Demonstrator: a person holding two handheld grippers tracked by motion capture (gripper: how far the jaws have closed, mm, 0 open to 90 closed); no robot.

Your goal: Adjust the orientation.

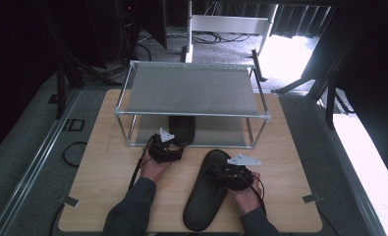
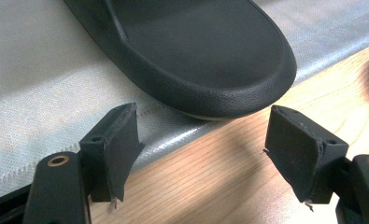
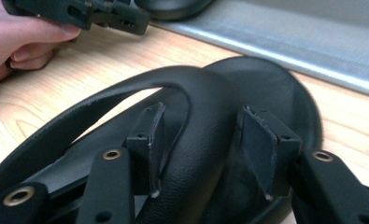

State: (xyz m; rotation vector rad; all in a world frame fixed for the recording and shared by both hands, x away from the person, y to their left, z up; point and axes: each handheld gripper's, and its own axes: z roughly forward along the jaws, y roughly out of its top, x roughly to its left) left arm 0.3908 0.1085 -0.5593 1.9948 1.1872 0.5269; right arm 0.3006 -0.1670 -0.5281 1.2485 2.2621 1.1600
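Now the right gripper (image 3: 198, 149) has its jaws closed around the black slipper's strap (image 3: 196, 116), while the left gripper (image 2: 201, 154) stands open just short of the shelved slipper's (image 2: 196, 51) end.

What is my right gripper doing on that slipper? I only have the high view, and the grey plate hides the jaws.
Observer: The right gripper straddles the strap of the black slipper on the table, one pad on each side. I cannot tell whether it is squeezing.
Operator: And the left gripper?
Observer: Its jaws are wide apart with nothing between them.
Operator: How does the other slipper sit?
Observer: Its rounded end overhangs the front edge of the lower shelf, just ahead of the left jaws.
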